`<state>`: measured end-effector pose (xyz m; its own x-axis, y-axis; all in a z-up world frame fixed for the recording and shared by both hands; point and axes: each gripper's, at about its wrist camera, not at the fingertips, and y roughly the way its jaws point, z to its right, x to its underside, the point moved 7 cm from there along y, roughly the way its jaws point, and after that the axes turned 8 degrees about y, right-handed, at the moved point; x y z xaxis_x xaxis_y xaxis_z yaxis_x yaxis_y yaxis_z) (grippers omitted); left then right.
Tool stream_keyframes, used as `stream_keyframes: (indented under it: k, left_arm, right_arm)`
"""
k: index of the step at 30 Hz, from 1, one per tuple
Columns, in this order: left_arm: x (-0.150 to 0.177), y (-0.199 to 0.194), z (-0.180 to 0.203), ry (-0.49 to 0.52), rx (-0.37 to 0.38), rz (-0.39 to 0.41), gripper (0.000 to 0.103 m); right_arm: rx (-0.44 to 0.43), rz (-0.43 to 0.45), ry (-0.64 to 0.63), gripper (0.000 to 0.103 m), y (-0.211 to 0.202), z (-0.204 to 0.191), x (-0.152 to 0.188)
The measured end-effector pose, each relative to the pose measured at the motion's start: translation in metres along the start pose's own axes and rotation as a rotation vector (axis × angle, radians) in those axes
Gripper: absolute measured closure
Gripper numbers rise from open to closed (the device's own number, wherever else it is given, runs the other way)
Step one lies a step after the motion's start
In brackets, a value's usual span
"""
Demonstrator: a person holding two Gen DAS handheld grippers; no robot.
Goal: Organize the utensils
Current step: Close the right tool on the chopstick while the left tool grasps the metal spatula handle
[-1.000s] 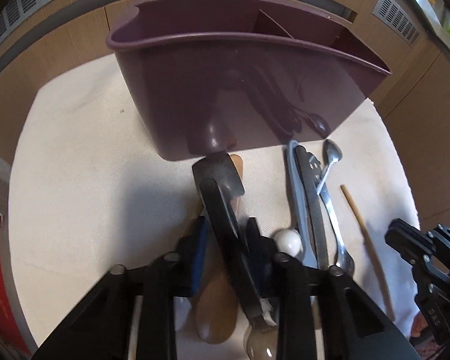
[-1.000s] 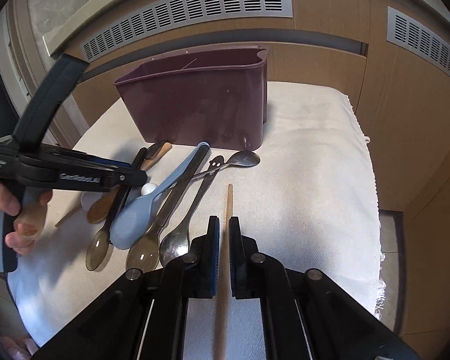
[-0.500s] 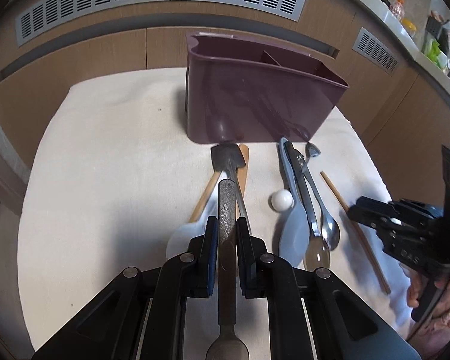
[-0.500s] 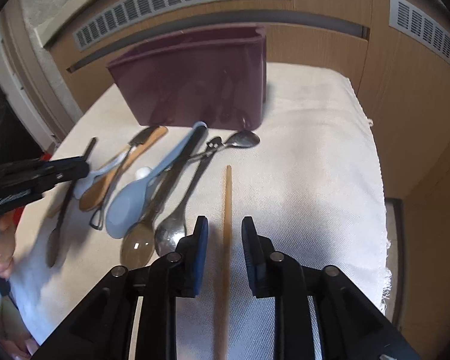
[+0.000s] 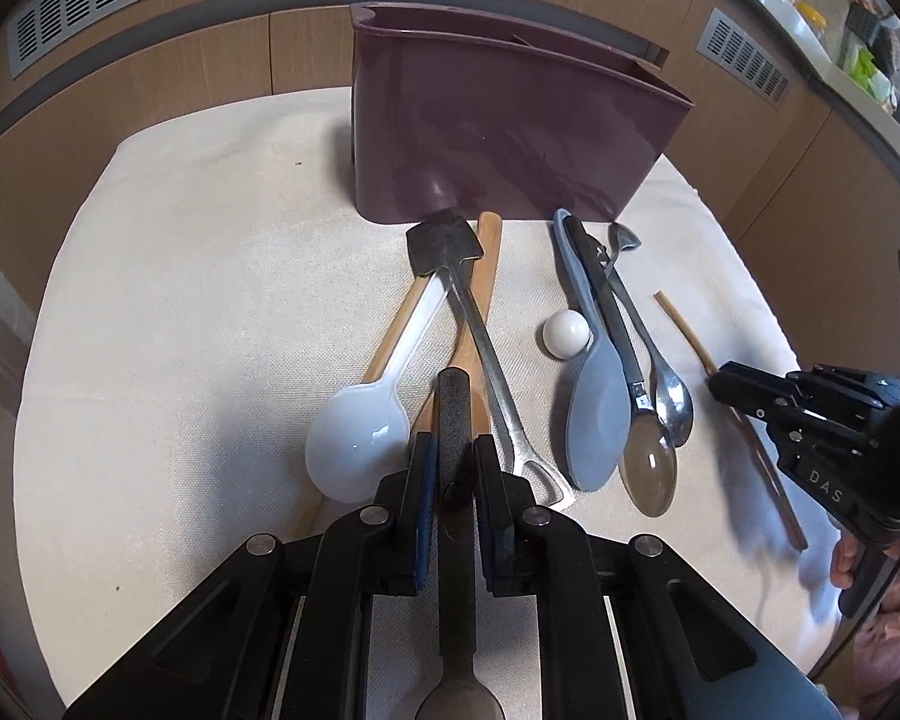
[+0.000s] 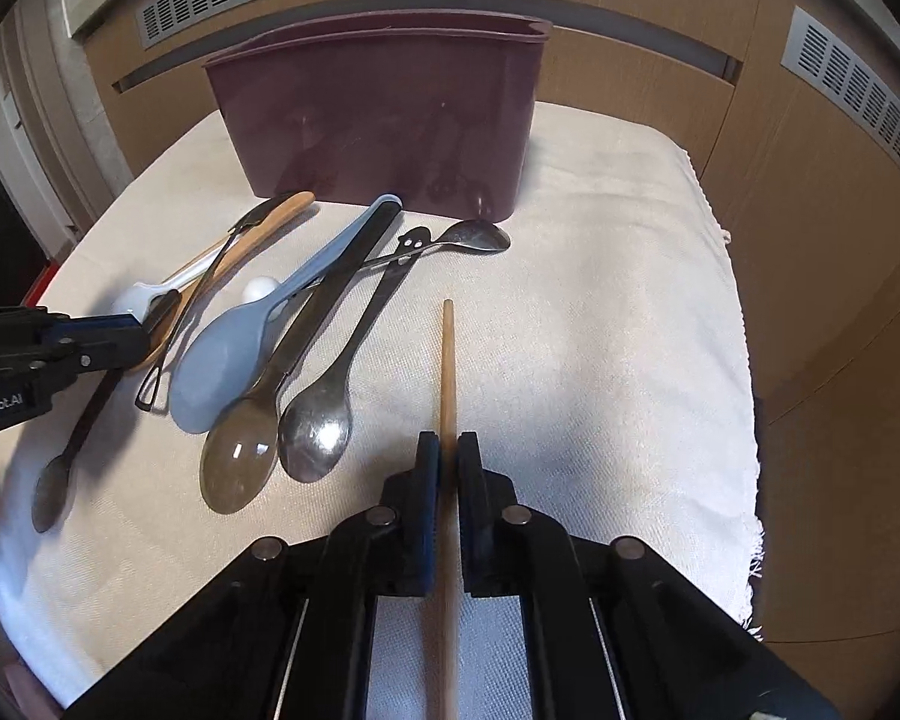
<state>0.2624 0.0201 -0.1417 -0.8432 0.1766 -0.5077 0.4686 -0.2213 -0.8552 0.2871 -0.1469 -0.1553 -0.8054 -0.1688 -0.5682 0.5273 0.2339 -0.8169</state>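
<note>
Left wrist view: left gripper (image 5: pixel 453 465) clamped on the rough dark handle of a slim dark metal spoon (image 5: pixel 453 420), bowl end trailing back under the camera.
Right wrist view: right gripper (image 6: pixel 447 459) closed tight on a thin bare wooden chopstick (image 6: pixel 447 354), tip aimed toward the caddy.
Caddy: tall maroon plastic utensil caddy (image 5: pixel 498 138), divided inside, standing at the far edge of the cream woven cloth (image 5: pixel 198 276); contents hidden from both views.
Left on cloth, near group: white plastic spoon (image 5: pixel 360 438), flat metal turner (image 5: pixel 450 252), light wooden spoon (image 5: pixel 480 312), crossed over one another.
Left on cloth, far group: pale blue plastic spoon (image 5: pixel 594 414), black-handled clear spoon (image 5: pixel 648 462), steel spoon (image 5: pixel 672 396), a further small steel spoon (image 6: pixel 474 238) by the caddy foot, small white ball (image 5: pixel 564 333) beside them.
Progress, judged: early; two items gripped, none yet seen delivered, most utensils loose.
Remaining, judged: carry both to the caddy, then clear the rest.
</note>
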Motion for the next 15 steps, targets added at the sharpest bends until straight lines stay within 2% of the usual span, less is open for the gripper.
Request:
stream_keyframes:
  k: [7, 11, 15]
  left_arm:
    - [-0.0032, 0.0028, -0.0033, -0.001, 0.014, -0.09, 0.089]
    - [-0.0022, 0.0031, -0.0025, 0.019, 0.028, -0.088, 0.089]
    - [-0.0006, 0.0026, -0.0031, 0.02, 0.039, -0.052, 0.09]
  right_arm:
    - [-0.073, 0.008, 0.05, 0.098, -0.0025, 0.0018, 0.0042]
    - [-0.065, 0.013, 0.049, 0.098, 0.0007, 0.0023, 0.0026]
    - [-0.028, 0.017, 0.014, 0.098, 0.0005, -0.002, 0.0014]
